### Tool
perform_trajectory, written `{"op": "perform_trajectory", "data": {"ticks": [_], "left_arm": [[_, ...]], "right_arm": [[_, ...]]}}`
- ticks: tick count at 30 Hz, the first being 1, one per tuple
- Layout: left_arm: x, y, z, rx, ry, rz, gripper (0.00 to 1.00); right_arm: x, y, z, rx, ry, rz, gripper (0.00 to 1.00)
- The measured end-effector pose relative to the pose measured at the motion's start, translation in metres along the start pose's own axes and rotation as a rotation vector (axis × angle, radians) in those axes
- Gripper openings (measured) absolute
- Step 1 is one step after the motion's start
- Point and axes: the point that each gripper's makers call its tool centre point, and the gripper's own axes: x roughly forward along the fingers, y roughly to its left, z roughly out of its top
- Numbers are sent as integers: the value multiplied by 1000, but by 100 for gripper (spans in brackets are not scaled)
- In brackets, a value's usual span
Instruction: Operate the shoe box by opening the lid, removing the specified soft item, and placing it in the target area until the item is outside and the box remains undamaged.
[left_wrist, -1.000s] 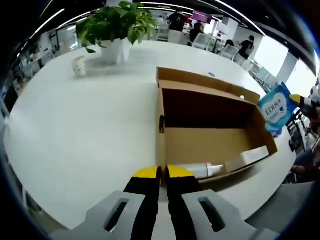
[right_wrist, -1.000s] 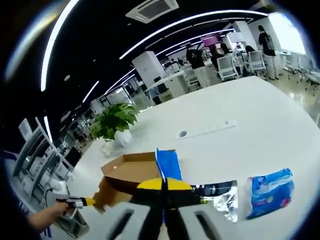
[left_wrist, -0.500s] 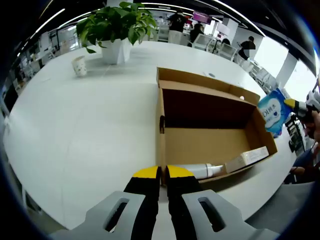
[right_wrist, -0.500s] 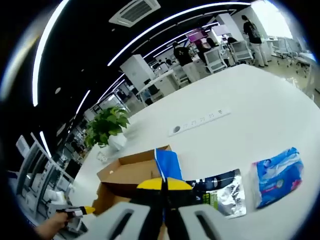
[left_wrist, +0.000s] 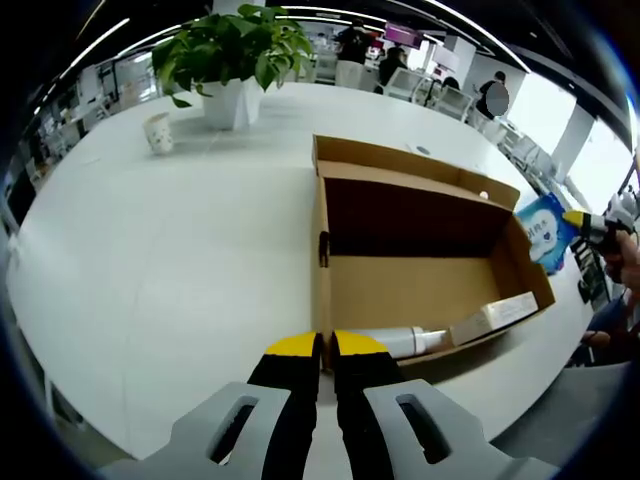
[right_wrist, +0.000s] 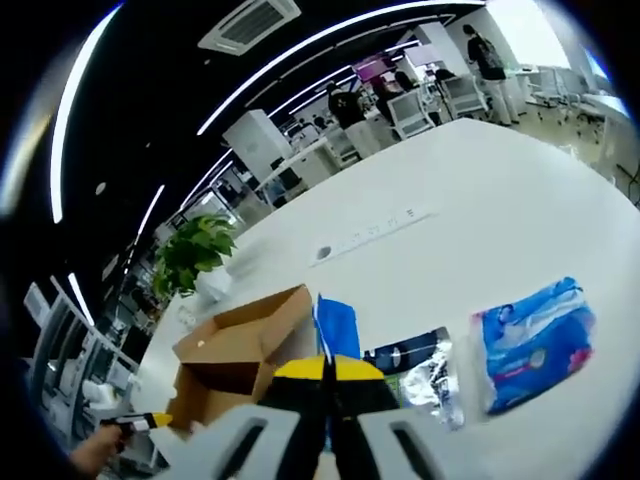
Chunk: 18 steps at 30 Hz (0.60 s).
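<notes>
Opposed views across the open shoe box (left_wrist: 420, 255) (right_wrist: 235, 350), shared white table (left_wrist: 150, 270) (right_wrist: 470, 230).

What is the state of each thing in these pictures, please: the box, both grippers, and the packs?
Brown cardboard shoe box: open, upright.
Left gripper: shut, empty.
Right gripper: shut on the small blue soft pack.
Large blue tissue pack: lying flat on the table.
Silver foil pouch: lying flat on the table.
</notes>
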Motion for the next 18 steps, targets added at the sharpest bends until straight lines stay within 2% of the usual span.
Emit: {"op": "perform_trajectory", "data": {"ticks": [8,18], "left_arm": [[0,0,0,1,-1,1,1],[0,1,0,3,-2,1,1]], "right_arm": [[4,-27,-1,-57,25,-63,0],[10,-65,-16,-96,74,-133,0]]}}
